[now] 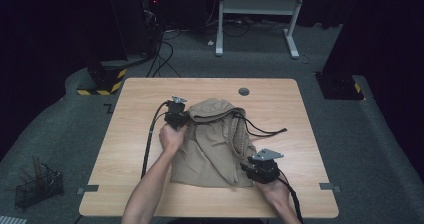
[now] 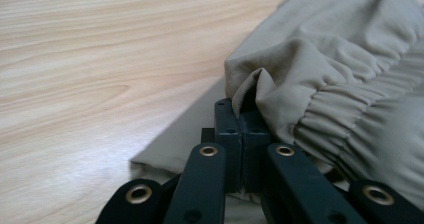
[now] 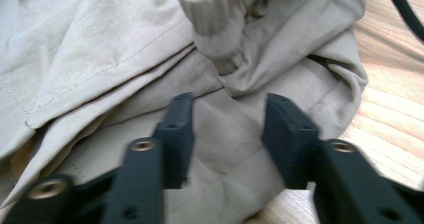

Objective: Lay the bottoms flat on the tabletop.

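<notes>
At the near left, off the table [image 1: 280, 109] on the grey floor, I see a black wire basket [image 1: 37, 189] with a few dark sticks standing in it, too small for me to identify. On the tabletop, lying crumpled at the middle, are the beige trousers [image 1: 210, 154], a thin creased fabric with a gathered elastic waistband [image 2: 340, 119] and a black drawstring [image 1: 260, 130] trailing toward the right. My left gripper [image 2: 242, 119] has its jaws pressed together on a fold of the cloth at the waistband's edge, while my right gripper [image 3: 227, 129] hangs over the garment's near right corner with its jaws apart, the fabric below the gap and neither pad pressing it.
</notes>
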A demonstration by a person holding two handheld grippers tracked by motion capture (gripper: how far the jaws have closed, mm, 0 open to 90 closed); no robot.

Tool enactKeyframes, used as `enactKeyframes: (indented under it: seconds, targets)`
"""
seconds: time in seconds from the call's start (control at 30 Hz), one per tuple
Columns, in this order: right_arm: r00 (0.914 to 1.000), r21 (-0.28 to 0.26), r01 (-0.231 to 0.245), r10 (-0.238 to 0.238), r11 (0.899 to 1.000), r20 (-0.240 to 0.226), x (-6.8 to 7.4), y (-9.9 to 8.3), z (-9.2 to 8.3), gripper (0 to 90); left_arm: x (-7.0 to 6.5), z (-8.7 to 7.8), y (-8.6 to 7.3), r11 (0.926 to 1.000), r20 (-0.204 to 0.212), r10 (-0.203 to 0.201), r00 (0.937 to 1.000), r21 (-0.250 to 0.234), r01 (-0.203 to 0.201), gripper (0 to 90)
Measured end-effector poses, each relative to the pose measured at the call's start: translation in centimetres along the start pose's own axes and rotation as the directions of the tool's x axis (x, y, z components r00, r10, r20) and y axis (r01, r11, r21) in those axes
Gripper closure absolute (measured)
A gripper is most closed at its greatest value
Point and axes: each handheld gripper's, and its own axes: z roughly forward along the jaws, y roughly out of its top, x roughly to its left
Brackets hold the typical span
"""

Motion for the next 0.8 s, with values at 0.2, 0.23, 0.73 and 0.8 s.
enactKeyframes:
  seconds: [0.2,0.23,0.73,0.8]
  targets:
    - [0.9990,-0.082,0.013,-0.009,0.997,0.044,1.1,0.8,0.2,45.8,-0.4,0.1,-0.4,1.0000,0.037,0.009,0.9993,-0.002,-0.009,89.0]
    - [0.9984,-0.094,0.013,-0.008,0.995,0.056,1.2,0.9,0.3,48.3,-0.3,0.1,-0.5,0.9999,0.040,0.013,0.9991,-0.002,-0.013,89.0]
    - [0.9893,-0.204,-0.113,0.129,0.972,0.068,-3.7,2.8,-2.2,80.0,0.8,-1.6,0.7,0.9980,0.041,-0.010,0.9991,-0.062,0.013,88.7]
    - [0.9821,-0.197,-0.119,0.145,0.973,0.121,-5.3,3.8,-2.4,79.9,1.0,-1.6,1.0,0.9976,0.031,-0.019,0.9993,-0.066,0.021,88.6]
